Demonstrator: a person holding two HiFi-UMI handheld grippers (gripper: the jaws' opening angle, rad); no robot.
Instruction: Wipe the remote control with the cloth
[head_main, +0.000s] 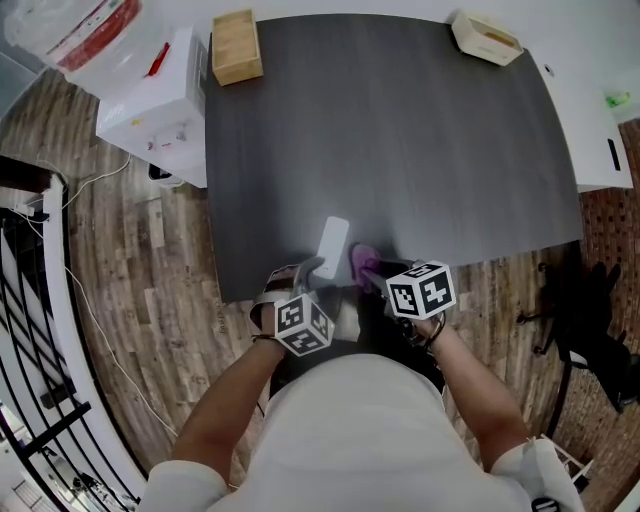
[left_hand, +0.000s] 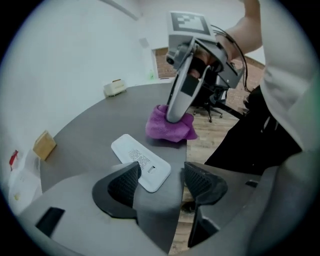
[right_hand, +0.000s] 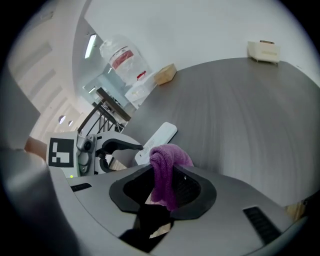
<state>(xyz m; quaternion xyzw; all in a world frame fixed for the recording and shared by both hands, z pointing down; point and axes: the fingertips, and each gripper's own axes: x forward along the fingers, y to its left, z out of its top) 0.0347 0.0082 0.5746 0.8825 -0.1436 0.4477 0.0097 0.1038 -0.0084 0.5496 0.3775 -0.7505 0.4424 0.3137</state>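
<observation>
A white remote control (head_main: 332, 245) lies flat on the dark grey table (head_main: 400, 150), close to its near edge, label side up. My left gripper (left_hand: 160, 176) stands open around the remote's (left_hand: 141, 161) near end, and the pads do not press on it. A purple cloth (head_main: 362, 262) sits just right of the remote. My right gripper (right_hand: 165, 182) is shut on the cloth (right_hand: 167, 167), which bulges up between its jaws. In the left gripper view the right gripper (left_hand: 175, 116) presses the cloth (left_hand: 170, 127) onto the table beside the remote.
A wooden box (head_main: 236, 46) stands at the table's far left corner and a beige box (head_main: 486, 37) at the far right. A white water dispenser (head_main: 155, 100) stands left of the table, and a black office chair (head_main: 590, 310) to the right on the wood floor.
</observation>
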